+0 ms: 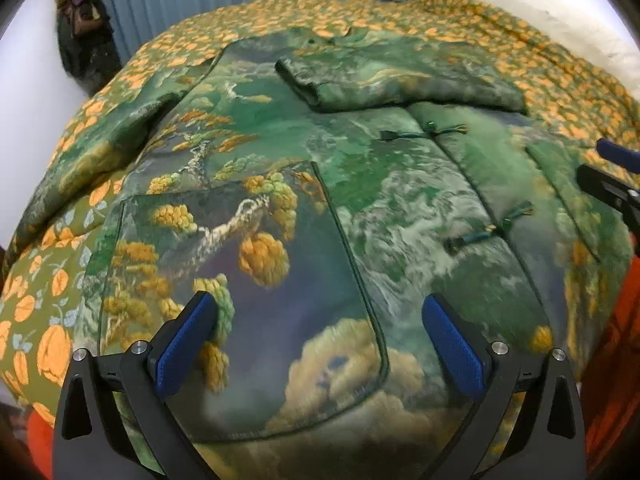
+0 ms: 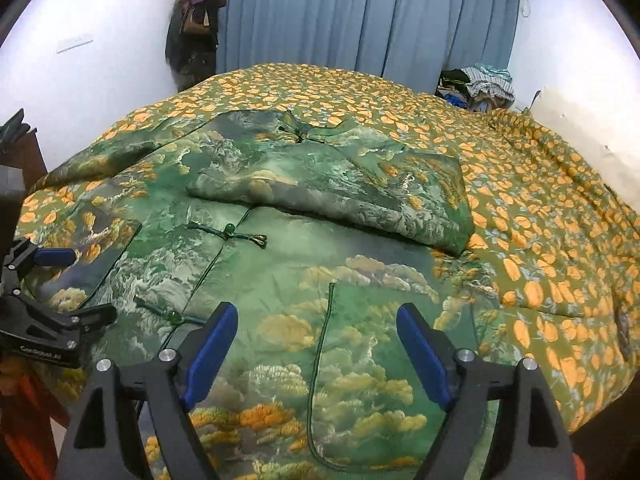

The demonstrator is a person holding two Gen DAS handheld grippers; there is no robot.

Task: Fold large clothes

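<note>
Green and gold silky cloth, that's the big jacket (image 1: 360,184). It lies flat, front up, on the bed cover (image 2: 540,208) w/ orange flowers, prob so it's easy to fold. One sleeve (image 2: 340,192) is already laid across the chest; the other sleeve (image 1: 92,152) sticks out to the side, not folded yet.

Left gripper (image 1: 320,340) hangs over the bottom part near a pocket (image 1: 248,292), blue pads spread wide, nothing in it. Right gripper (image 2: 316,344) is over the other bottom half, also spread wide & empty, w/ the green piping line running down b/w its pads. Both sit low by the hem, I think to grab the next bit to fold.

Knot buttons (image 2: 228,234) are done up, so the front stays shut.
</note>
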